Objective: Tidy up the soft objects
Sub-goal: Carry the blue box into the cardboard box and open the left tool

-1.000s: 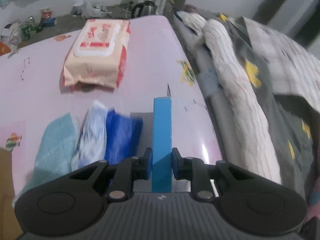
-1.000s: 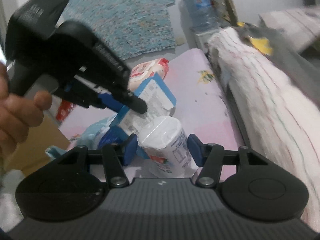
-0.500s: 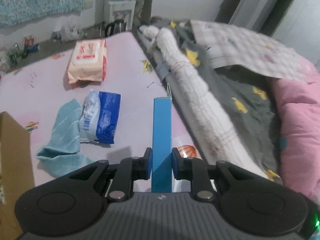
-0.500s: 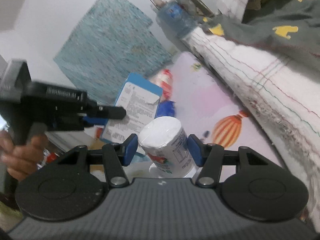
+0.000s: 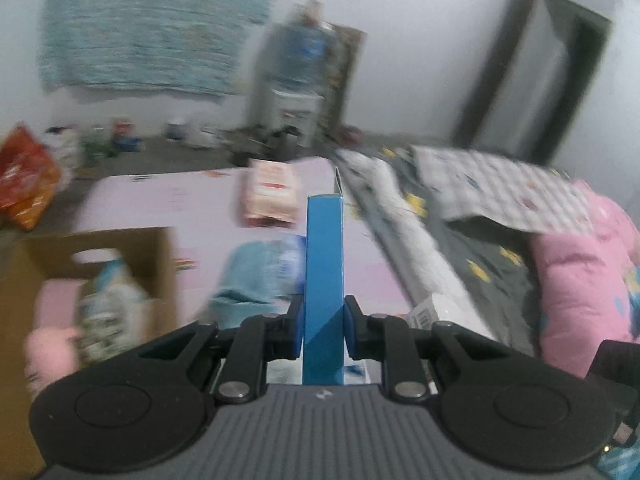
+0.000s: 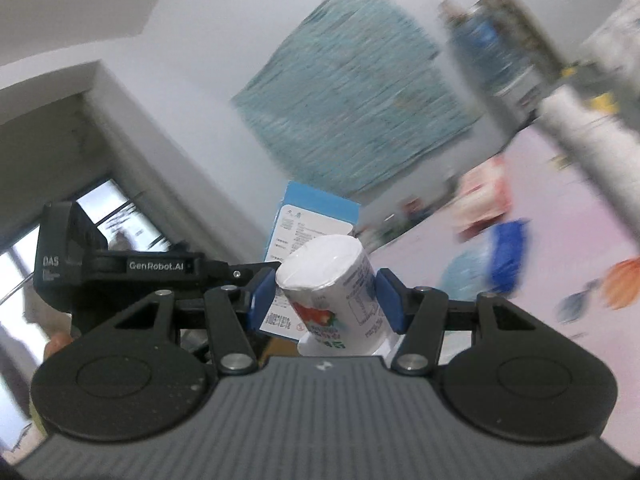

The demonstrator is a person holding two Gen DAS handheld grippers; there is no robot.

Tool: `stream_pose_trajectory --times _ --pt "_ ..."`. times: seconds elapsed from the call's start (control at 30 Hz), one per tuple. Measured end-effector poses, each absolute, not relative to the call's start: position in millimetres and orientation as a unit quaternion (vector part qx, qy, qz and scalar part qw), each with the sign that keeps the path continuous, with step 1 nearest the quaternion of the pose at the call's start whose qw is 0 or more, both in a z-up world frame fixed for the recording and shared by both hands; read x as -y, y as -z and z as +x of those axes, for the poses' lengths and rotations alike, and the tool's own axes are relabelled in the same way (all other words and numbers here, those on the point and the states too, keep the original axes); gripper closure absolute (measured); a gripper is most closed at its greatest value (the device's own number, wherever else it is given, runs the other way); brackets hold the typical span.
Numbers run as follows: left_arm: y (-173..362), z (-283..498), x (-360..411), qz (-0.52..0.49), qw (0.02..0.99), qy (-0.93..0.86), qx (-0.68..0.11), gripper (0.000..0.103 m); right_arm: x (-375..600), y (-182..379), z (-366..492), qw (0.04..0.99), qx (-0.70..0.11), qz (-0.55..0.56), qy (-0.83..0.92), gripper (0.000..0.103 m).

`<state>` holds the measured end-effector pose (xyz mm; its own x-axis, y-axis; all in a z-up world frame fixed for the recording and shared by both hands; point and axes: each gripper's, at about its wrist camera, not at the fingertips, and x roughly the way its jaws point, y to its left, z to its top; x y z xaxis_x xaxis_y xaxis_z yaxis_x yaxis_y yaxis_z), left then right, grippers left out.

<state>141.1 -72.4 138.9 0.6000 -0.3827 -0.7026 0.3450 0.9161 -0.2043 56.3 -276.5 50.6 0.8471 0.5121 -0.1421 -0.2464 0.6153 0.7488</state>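
My left gripper is clamped on a thin blue box, held edge-on and upright between the pads, above the near part of the pink sheet. My right gripper is closed on a white wrapped roll, tilted, its flat end facing the camera. In the right view the blue box sits just behind the roll, so the two loads are close together. An open cardboard box stands at the sheet's left edge, already holding soft packs. A teal cloth, a blue pack and a wipes pack lie mid-sheet. A rolled white blanket borders the right edge. Both frames are blurred.
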Motion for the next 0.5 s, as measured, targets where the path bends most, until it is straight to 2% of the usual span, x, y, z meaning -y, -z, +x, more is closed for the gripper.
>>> stream_pose_trajectory --times 0.2,0.5 --pt "-134 130 -25 -0.057 0.908 0.105 -0.402 0.082 196 -46 95 0.810 -0.229 0.429 -0.328 0.049" --pt "-77 155 -125 -0.130 0.889 0.033 -0.437 0.082 100 -5 144 0.731 -0.333 0.467 -0.370 0.049"
